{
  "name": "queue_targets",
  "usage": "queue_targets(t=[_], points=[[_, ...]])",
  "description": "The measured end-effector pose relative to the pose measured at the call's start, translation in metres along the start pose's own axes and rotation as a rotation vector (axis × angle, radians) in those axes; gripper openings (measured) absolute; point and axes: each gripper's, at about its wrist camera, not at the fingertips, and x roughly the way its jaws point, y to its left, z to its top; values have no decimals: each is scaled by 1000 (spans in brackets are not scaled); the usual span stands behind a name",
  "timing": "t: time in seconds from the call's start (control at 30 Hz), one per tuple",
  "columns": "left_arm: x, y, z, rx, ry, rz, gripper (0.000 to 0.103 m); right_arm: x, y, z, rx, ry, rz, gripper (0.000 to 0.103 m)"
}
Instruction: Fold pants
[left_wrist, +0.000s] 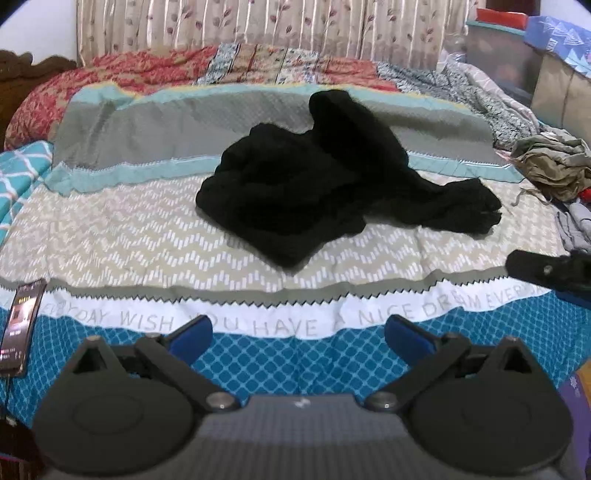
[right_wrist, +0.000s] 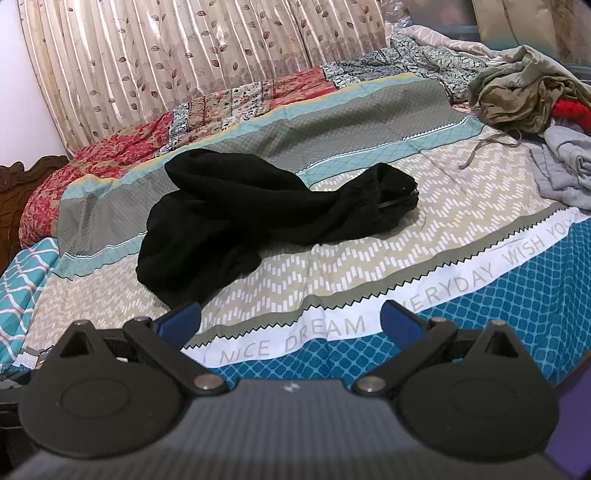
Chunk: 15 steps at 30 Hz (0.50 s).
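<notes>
Left claw (left_wrist: 298, 334): its blue-padded fingers (left_wrist: 192, 334) stood wide apart with nothing between them, held low over the near blue border of the bed cover (left_wrist: 295, 362). Right claw (right_wrist: 290, 321): likewise spread and empty, over the same border a little further along the printed white band. Neither touched cloth. Judgement: both were held back and open because no grasp point had been chosen yet; the fold had not begun.

Ahead of both claws, well apart from them, the black pants (left_wrist: 306, 184) lay in a crumpled heap on the zigzag-patterned middle of the bed. One twisted end ran out to the right of the heap and finished in a gathered opening with a zipper (right_wrist: 397, 201) visible in the right wrist view; whether this was the waist could not be confirmed. The legs could not be told apart within the bulk.

Open room: flat cover lay between claws and pants, and to the left of the heap, enough by estimate to spread the garment.

Edges: far right of the claws, a pile of loose clothes (right_wrist: 524, 92) crowded the bed. A phone (left_wrist: 22, 326) lay at the near left edge, beside the left claw. Bunched quilts (left_wrist: 147, 70) closed the far side, before a curtain (right_wrist: 184, 55).
</notes>
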Motion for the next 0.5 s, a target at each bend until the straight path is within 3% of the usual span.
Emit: queue_targets(t=[0.17, 0.5], points=[[4, -3, 3, 36, 13, 7, 103, 2, 1, -1, -3, 6, -3, 103], [6, 28, 17, -29, -25, 84, 103, 8, 5, -2, -15, 14, -12, 103]])
